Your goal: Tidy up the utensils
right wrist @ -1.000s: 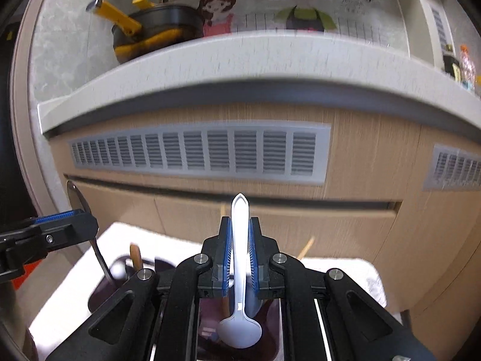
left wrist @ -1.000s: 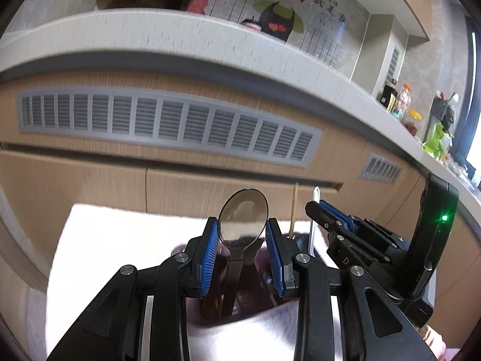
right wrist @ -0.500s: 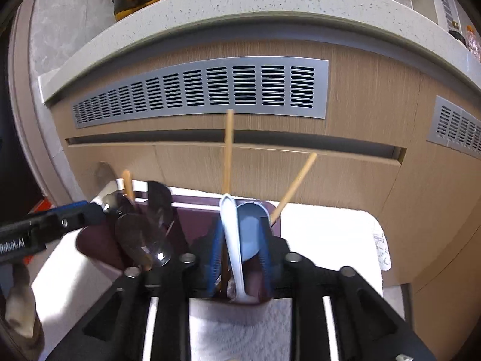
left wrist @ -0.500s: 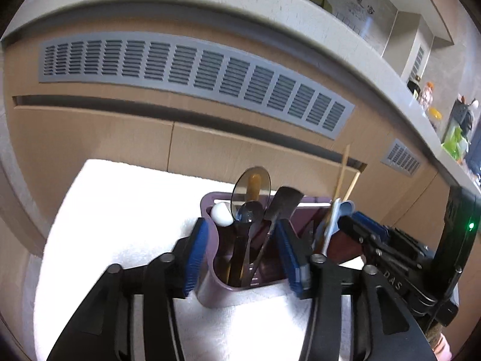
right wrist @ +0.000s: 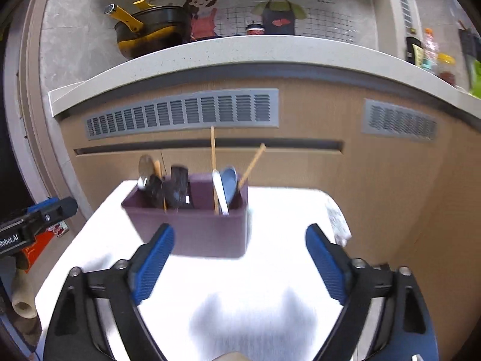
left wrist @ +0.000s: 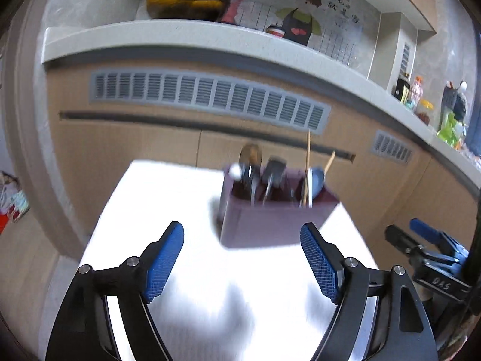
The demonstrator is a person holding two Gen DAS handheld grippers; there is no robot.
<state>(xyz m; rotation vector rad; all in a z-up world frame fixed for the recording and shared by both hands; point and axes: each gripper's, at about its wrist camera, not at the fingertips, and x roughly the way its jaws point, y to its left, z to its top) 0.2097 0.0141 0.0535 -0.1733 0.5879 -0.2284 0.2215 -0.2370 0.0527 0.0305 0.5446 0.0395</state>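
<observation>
A dark purple utensil holder (left wrist: 264, 225) (right wrist: 195, 228) stands on a white cloth-covered table (left wrist: 168, 204) (right wrist: 285, 219). Its left part holds dark spoons and a spatula (left wrist: 272, 174) (right wrist: 177, 186). Its right part holds a white spoon (right wrist: 218, 186), a blue spoon (right wrist: 230, 182) and wooden chopsticks (left wrist: 308, 162) (right wrist: 213, 162). My left gripper (left wrist: 242, 255) is open and empty, back from the holder. My right gripper (right wrist: 239, 258) is open and empty, also back from it. The right gripper shows at the right edge of the left wrist view (left wrist: 421, 240).
Wooden cabinets with grey vents (left wrist: 207, 96) (right wrist: 183, 111) stand just behind the table under a pale counter (right wrist: 240, 51). A black and yellow pan (right wrist: 150, 30) sits on the counter. Bottles (left wrist: 415, 93) stand at the far right.
Both grippers let go of their spoons into the holder, opened wide and pulled back and up from it. The holder now sits farther away in both views.
</observation>
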